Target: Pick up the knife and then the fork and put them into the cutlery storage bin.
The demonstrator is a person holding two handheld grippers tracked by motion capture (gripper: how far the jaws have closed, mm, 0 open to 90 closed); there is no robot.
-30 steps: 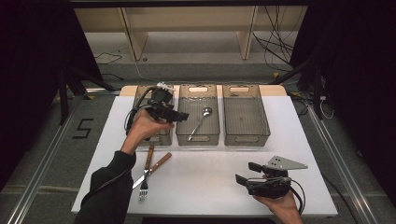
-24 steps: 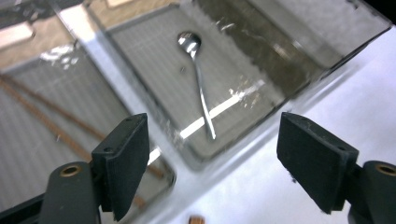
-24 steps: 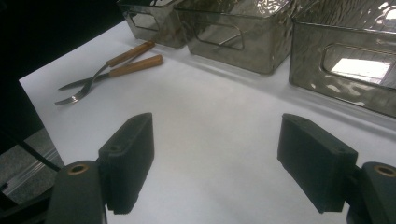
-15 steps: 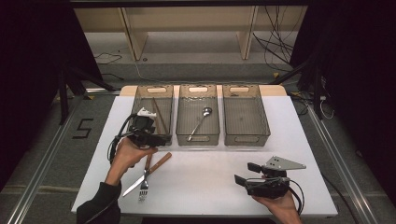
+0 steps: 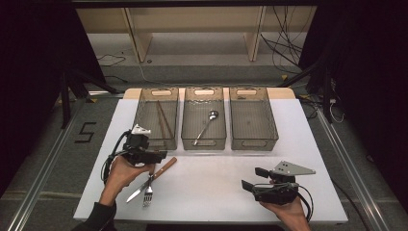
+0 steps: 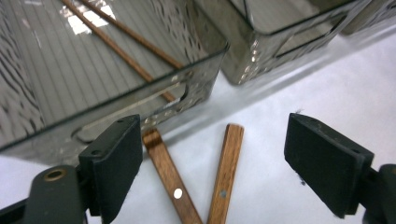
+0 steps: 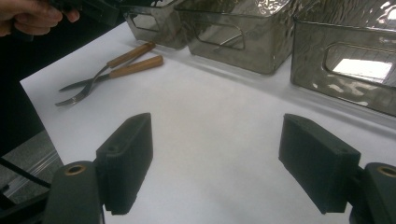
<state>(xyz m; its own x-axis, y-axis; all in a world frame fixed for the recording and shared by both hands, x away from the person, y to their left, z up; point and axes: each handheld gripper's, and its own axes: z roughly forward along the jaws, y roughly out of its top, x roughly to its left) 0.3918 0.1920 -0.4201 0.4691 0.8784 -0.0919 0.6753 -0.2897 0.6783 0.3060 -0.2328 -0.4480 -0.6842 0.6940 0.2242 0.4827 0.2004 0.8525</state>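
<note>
1. now the left gripper (image 5: pixel 155 157) is hovering low over the near-left part of the white table (image 5: pixel 211 187), just in front of the left bin (image 5: pixel 156 117); its jaws have just been opening and are standing wide, with nothing pressed between the pads.
2. below it, the knife (image 5: pixel 153 177) and the fork (image 5: pixel 148 190) are lying crossed on the table, and in the left gripper view their two wooden handles (image 6: pixel 224 172) are showing between the jaws, untouched.
3. a pair of chopsticks (image 5: pixel 162 118) is lying inside the left bin, and a spoon (image 5: pixel 207 126) is lying in the middle bin (image 5: pixel 205 118).
4. the right bin (image 5: pixel 252 118) is sitting beside them.
5. over at the near-right, the right gripper (image 5: pixel 254 179) is resting in the person's hand just above the table, jaws spread wide and gripping nothing.
</note>
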